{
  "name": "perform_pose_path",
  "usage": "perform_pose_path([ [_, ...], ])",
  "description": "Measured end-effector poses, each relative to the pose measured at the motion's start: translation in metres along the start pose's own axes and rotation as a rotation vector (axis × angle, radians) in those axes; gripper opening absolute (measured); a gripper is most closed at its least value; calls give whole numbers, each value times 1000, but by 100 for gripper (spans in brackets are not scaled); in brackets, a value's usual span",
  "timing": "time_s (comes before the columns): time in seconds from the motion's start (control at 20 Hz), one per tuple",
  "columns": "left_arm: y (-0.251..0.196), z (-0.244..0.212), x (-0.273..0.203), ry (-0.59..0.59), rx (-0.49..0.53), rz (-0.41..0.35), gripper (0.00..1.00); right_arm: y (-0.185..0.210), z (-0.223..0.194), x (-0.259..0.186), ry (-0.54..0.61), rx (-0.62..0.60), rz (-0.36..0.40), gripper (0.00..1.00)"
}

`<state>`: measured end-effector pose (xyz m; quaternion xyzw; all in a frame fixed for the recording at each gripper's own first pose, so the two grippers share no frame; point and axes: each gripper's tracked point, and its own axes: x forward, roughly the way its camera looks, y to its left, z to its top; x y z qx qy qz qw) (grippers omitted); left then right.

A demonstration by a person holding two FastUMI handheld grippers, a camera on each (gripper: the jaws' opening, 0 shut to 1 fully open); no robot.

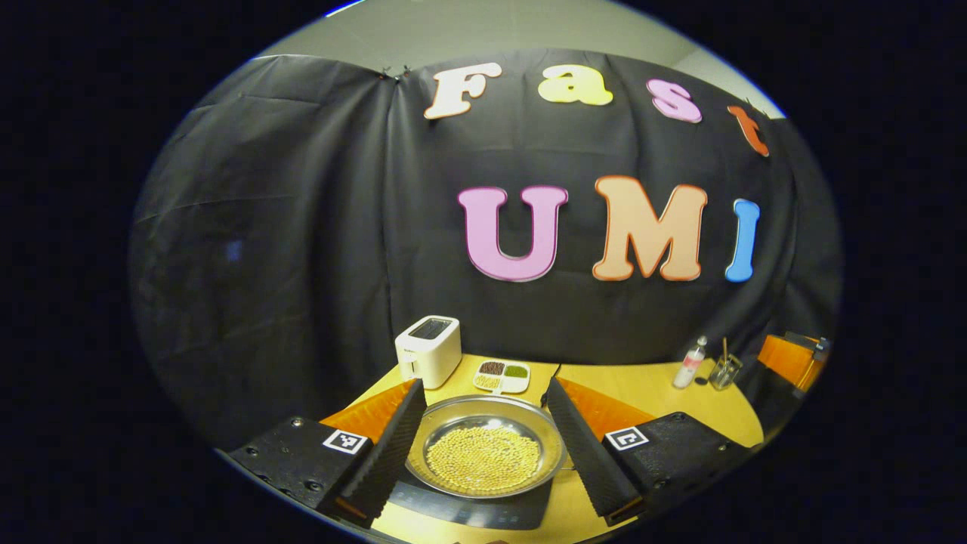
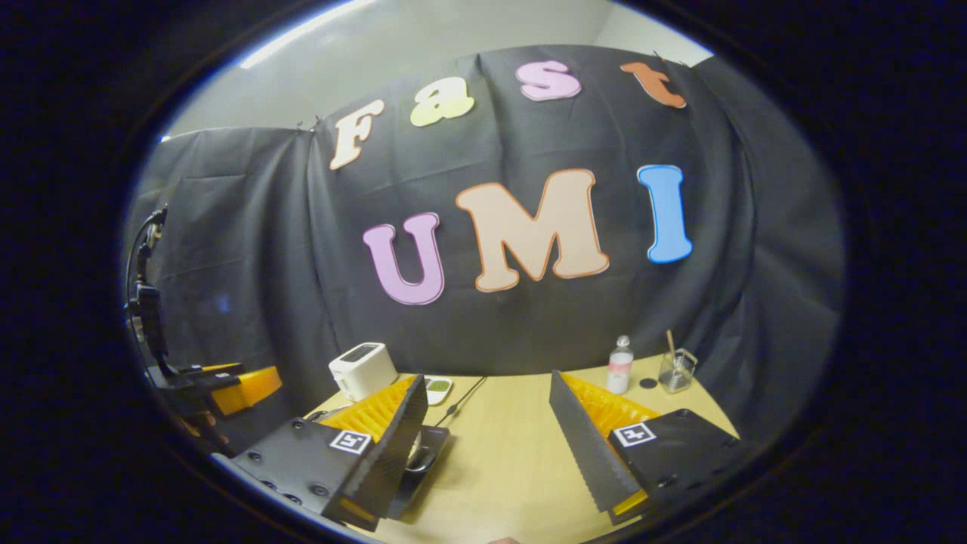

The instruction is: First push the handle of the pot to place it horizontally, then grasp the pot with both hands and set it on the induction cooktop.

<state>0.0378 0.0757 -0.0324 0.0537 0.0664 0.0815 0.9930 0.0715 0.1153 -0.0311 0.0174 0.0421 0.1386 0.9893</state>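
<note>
- The light wooden round table (image 1: 650, 389) carries everything in the booth; the flat black induction cooktop (image 1: 483, 510) lies at its near edge.
- The shallow round steel pot (image 1: 483, 423) already sits on the cooktop, framed between the left gripper's fingers in the left gripper view. In the right gripper view only a sliver of its rim (image 2: 420, 453) shows beside the right gripper's finger. Its handle cannot be made out.
- The pot holds a loose heap of small yellow beans (image 1: 483, 457). My guess is it is stiff, slick-walled and moderately heavy. Tilting would spill the beans, so opposite points on the rim look like the safest hold, kept level.
- The left gripper (image 1: 483, 442) is spread wide, fingers either side of the pot, not pinching it.
- The right gripper (image 2: 491, 446) is likewise spread over bare tabletop, holding nothing.
- A white boxy toaster (image 1: 428, 350) stands behind.
- A small white divided dish (image 1: 502, 376) holds dark, green and pale grains in separate compartments.
- A small clear bottle (image 1: 690, 363) and a glass jar with a stick (image 1: 725, 370) stand far right.
</note>
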Motion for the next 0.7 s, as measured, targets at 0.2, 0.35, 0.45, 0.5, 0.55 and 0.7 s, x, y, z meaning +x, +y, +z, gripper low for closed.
perform_pose_path([
  [0.2, -20, -7, -30, -20, 7, 29, 98, -7, 15, -37, -99, 3, 38, 100],
  [0.35, -38, -7, -47, -31, 8, 19, 97, -20, 17, -56, -113, -2, 43, 92],
  [0.45, -45, -8, -54, -28, 22, 21, 97, -25, 20, -62, -123, -3, 44, 92],
  [0.5, -47, -7, -57, -28, 32, 24, 97, -28, 20, -64, -123, -3, 48, 92],
  [0.55, -52, -8, -59, -28, 42, 25, 97, -29, 19, -66, -121, -1, 53, 92],
  [0.7, -63, -4, -60, -33, 63, 22, 97, -39, 21, -70, -120, 2, 50, 92],
])
